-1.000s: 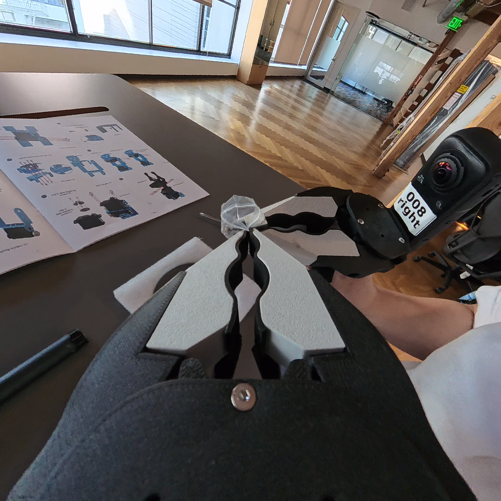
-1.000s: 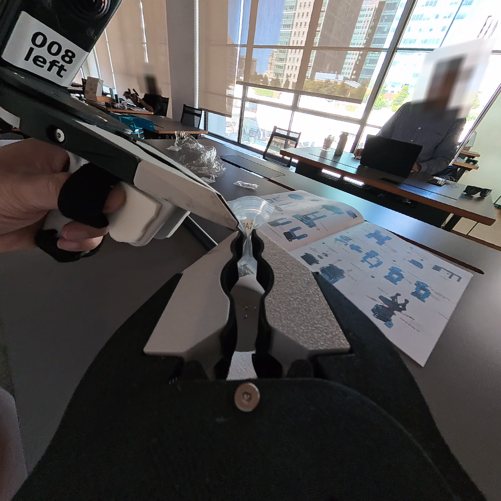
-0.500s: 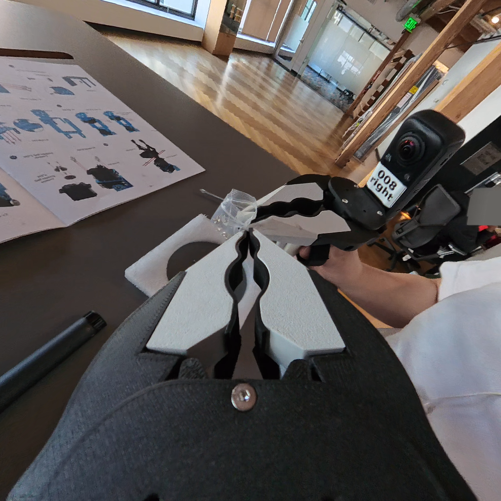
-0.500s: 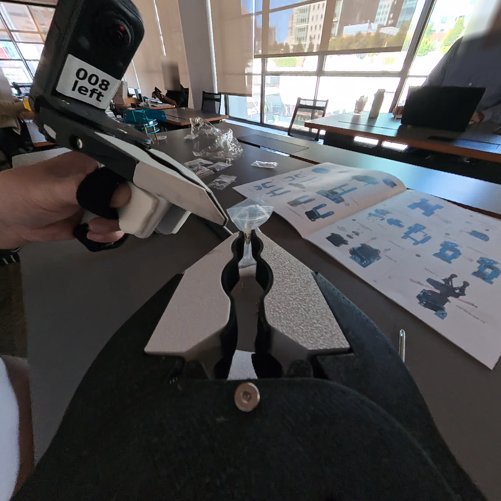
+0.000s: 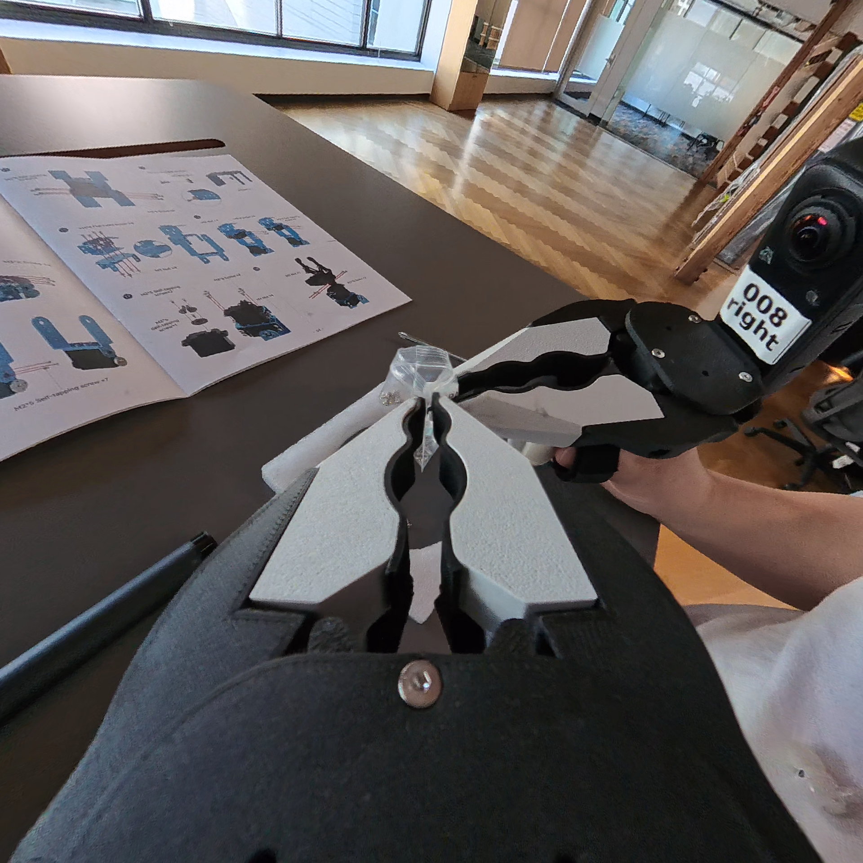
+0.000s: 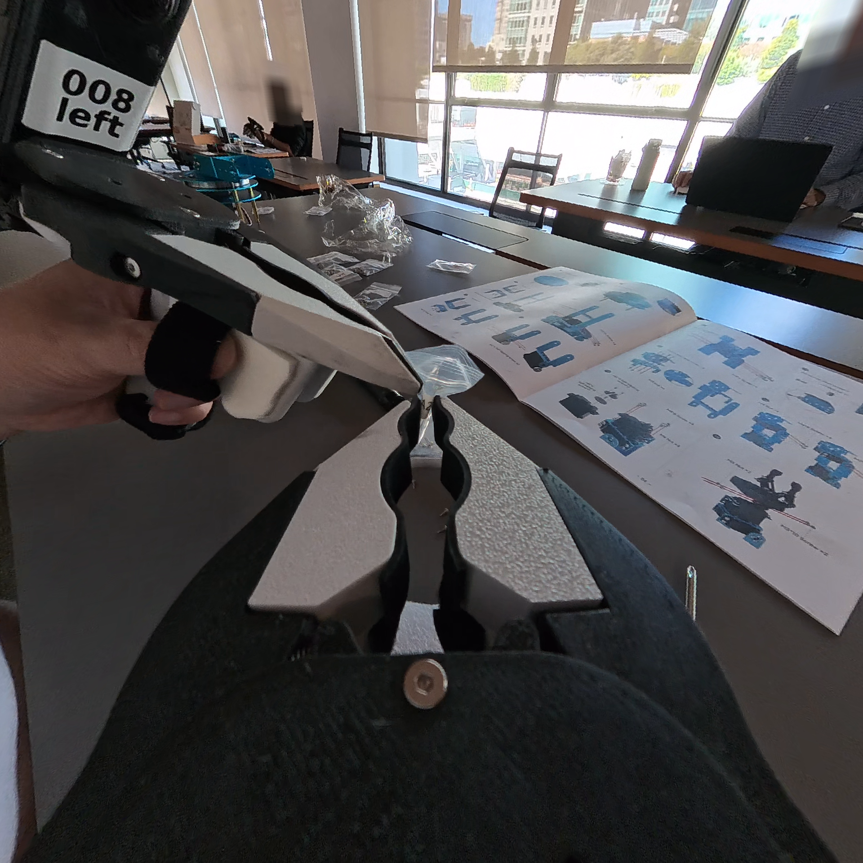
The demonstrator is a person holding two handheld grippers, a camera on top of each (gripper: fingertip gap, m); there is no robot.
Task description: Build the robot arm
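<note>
A small clear plastic bag (image 5: pixel 419 369) with tiny screws hangs above the dark table, pinched from two sides. My left gripper (image 5: pixel 424 400) is shut on one edge of the bag. My right gripper (image 6: pixel 423 402) is shut on the other edge; it also shows in the left wrist view (image 5: pixel 455 382), coming in from the right. The bag shows in the right wrist view (image 6: pixel 443 371) just past both tips. Below it lies a white foam piece (image 5: pixel 327 439) with a round hole. A few tiny screws (image 6: pixel 443 513) lie on the foam under my right gripper.
An open instruction booklet (image 5: pixel 177 261) (image 6: pixel 677 401) lies on the table. A black rod (image 5: pixel 93 616) lies at the left. A thin metal pin (image 6: pixel 691 590) lies by the booklet's corner. More clear bags (image 6: pixel 359 224) sit farther back. The table edge (image 5: pixel 467 252) drops to a wood floor. Both grippers' tips are close together, under 4 cm apart. Both grippers' tips are roughly 8 cm from the white foam piece (image 5: pixel 327 439).
Both grippers stay shut on the bag. A few tiny screws now lie on the foam below the right gripper. The views have shifted a little as the hands moved.
</note>
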